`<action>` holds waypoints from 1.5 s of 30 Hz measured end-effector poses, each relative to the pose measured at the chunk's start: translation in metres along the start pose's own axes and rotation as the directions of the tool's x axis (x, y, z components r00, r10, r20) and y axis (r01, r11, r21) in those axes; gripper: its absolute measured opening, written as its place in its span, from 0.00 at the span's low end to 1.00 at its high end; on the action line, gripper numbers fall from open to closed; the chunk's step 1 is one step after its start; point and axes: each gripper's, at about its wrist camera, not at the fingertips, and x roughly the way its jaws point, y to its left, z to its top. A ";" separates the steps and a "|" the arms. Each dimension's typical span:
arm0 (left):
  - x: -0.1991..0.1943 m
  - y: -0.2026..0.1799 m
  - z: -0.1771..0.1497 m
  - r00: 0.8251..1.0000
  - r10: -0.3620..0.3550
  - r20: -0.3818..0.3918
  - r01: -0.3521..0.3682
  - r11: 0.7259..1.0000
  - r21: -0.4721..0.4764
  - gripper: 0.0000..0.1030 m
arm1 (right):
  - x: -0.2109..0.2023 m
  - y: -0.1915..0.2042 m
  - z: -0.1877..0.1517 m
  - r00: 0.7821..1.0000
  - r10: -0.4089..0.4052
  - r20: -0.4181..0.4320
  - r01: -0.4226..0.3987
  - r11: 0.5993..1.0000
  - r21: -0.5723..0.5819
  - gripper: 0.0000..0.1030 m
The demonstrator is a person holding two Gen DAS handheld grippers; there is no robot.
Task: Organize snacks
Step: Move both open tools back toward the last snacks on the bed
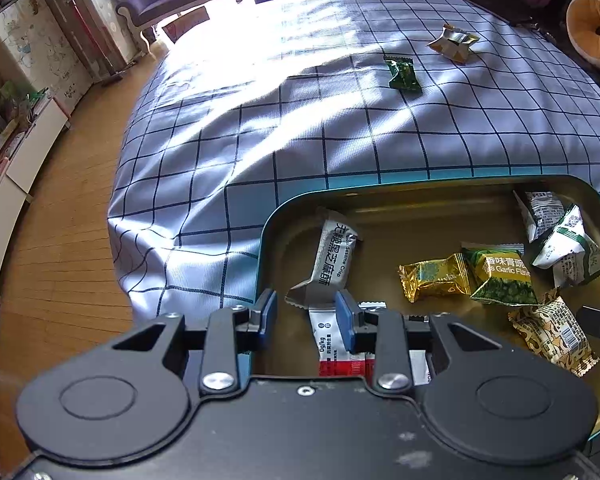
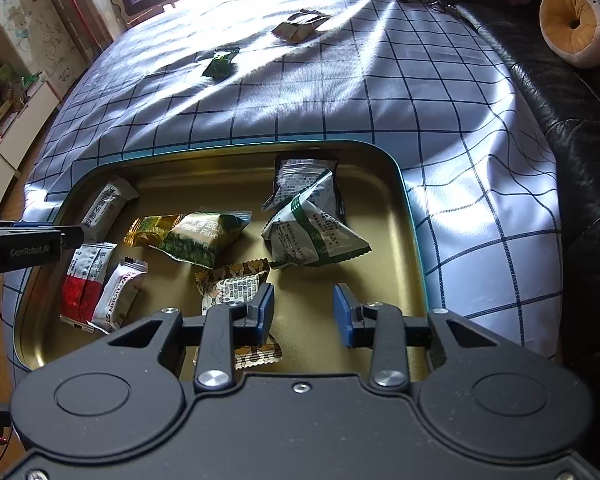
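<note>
Meanwhile a gold-lined tin tray (image 2: 404,216) with a teal rim sits at the near edge of a table under a white, dark-gridded cloth (image 2: 340,92), and most of the snacks already lie in it. From the right wrist view, two silver-and-green pouches (image 2: 312,232) overlap toward twelve o'clock of the tray's middle, a green garlic-flavour packet (image 2: 204,236) lies across a gold-wrapped sweet (image 2: 148,230) at about ten o'clock, and a brown patterned packet (image 2: 232,284) sits just ahead of the right gripper (image 2: 304,312), partly hidden behind its left-hand finger. That gripper hangs over bare tray floor with its blue pads apart and nothing between them. At the tray's nine o'clock side lie a grey sesame-chip bar (image 1: 332,260), a red-and-white sachet (image 2: 84,280) and a pale pink-lettered bar (image 2: 120,296) touching it. The left gripper (image 1: 306,312) points down into that corner, its jaws part-open; the sesame bar's serrated lower end lies between the blue pads, which do not appear to press on it. Two snacks remain out on the cloth well beyond the tray, toward twelve o'clock: a small dark green packet (image 1: 403,75) and, farther off, a crumpled gold-and-silver packet (image 1: 454,43)
</note>
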 end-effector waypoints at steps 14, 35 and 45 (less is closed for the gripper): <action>-0.007 0.011 0.013 0.998 0.016 0.053 -0.015 1.000 -0.011 0.33 | -0.004 0.003 0.006 1.000 0.001 0.030 -0.001 1.000 -0.013 0.43; 0.011 0.023 0.054 1.000 -0.002 -0.007 0.002 0.998 -0.059 0.33 | 0.002 -0.009 0.067 0.994 0.105 0.032 -0.104 0.994 -0.032 0.43; 0.021 0.018 0.090 1.000 -0.008 0.017 0.009 0.997 -0.081 0.33 | 0.014 -0.021 0.104 0.993 0.078 0.094 -0.079 0.997 0.002 0.43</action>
